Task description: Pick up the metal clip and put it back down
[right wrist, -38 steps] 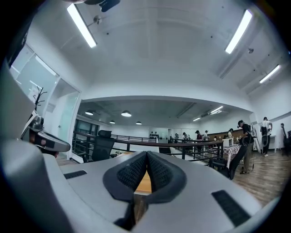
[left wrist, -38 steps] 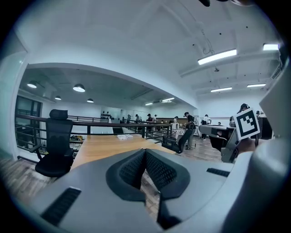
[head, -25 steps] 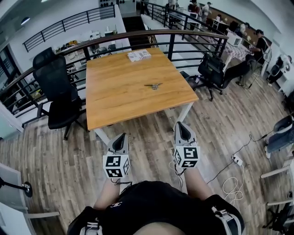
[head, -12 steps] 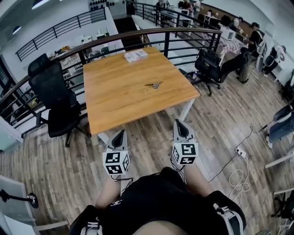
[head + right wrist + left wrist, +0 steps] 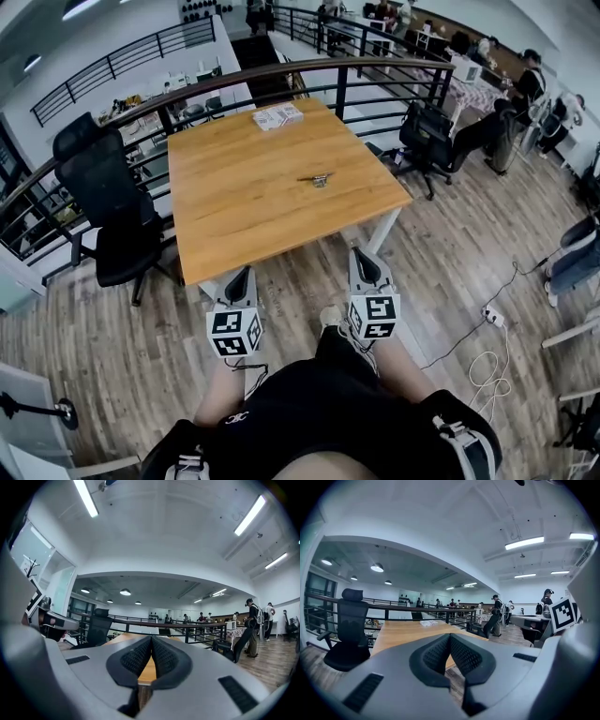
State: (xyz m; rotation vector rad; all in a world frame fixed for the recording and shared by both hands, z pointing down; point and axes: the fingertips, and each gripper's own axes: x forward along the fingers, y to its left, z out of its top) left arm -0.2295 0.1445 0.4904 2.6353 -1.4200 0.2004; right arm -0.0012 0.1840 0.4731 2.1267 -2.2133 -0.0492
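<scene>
Black clothing point(image 5: 319, 417), pale shoe point(image 5: 330, 317), grey left gripper point(image 5: 245, 271), grey right gripper point(image 5: 357, 252) (black-and-white marker cubes point(image 5: 233, 333))

Wood-plank floor point(image 5: 141, 356); black railing point(image 5: 281, 70); office chair point(image 5: 103, 206) beside wooden table point(image 5: 244, 206); strip lights point(image 5: 86, 498) overhead.

Empty tool point(image 5: 450, 636), jaws together, before table point(image 5: 401, 632)

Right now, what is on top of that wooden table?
On the table, a metal clip lies near the middle and a white packet sits at the far edge. Anything beneath the packet is covered.
</scene>
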